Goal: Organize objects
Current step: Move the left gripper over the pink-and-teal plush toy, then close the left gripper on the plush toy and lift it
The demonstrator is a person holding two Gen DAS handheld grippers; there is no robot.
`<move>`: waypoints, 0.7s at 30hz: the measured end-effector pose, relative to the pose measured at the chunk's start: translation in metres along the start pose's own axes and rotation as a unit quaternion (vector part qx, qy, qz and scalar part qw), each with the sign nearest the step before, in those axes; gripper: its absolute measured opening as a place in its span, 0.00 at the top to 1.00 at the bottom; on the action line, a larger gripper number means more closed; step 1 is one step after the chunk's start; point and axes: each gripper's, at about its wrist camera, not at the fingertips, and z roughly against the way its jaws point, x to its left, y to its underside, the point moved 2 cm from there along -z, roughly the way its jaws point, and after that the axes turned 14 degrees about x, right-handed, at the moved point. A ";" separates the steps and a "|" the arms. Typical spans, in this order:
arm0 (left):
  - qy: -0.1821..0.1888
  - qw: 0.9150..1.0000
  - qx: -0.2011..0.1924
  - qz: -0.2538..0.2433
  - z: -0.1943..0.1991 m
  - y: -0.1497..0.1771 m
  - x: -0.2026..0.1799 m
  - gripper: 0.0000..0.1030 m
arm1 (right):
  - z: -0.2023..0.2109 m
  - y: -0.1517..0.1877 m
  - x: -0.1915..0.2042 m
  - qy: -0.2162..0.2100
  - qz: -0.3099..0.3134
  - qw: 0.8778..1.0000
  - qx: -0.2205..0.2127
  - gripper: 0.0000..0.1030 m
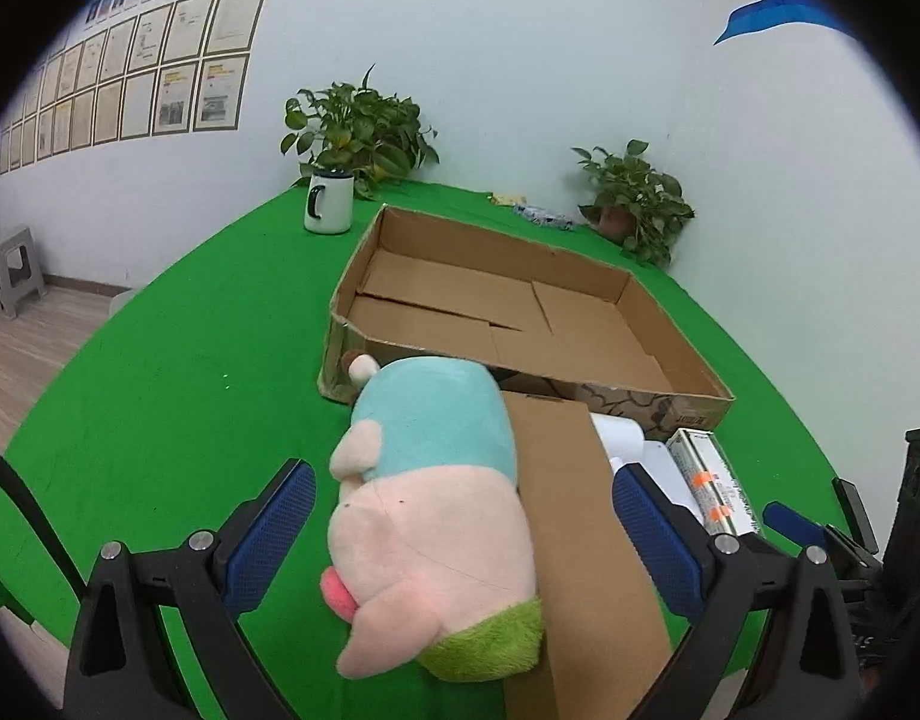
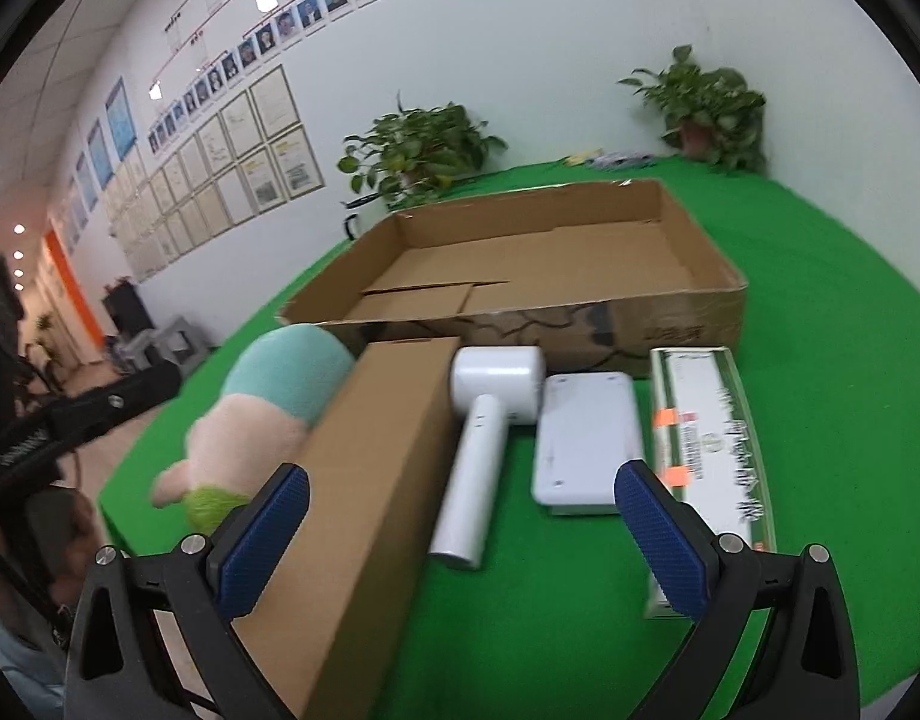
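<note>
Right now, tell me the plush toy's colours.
Teal, pale pink, green base on the plush; left wrist view.

Plush toy (image 1: 423, 504) showing fuzzy cloth; tray (image 1: 520, 300) — matt corrugated cardboard; hair dryer (image 2: 490, 420) gleaming as smooth plastic.

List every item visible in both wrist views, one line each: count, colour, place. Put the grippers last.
cardboard tray: 1, brown, open and empty, mid-table
plush toy: 1, teal, pink and green, lying before the tray, leftmost in the row
long carton: 1, brown, beside the plush toy
hair dryer: 1, white, right of the long carton
flat device: 1, white, right of the hair dryer
printed box: 1, white and green with orange tags, rightmost
mug: 1, white with dark handle, far table edge
potted plants: 2, green, at the wall
green cloth: 1, covers the table
left gripper: 1, black with blue pads, open around the plush toy
right gripper: 1, same colours, open
</note>
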 end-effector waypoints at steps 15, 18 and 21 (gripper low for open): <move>0.030 0.994 0.110 0.002 -0.058 0.023 0.015 0.14 | 0.000 -0.005 0.026 -0.040 0.033 0.999 0.009 0.00; 0.025 0.994 0.106 -0.011 -0.057 0.023 0.014 0.23 | -0.002 -0.006 0.033 -0.054 0.036 0.998 0.017 0.01; 0.016 0.994 0.101 -0.028 -0.055 0.028 0.013 0.28 | -0.006 -0.009 0.038 -0.062 0.036 0.997 0.026 0.01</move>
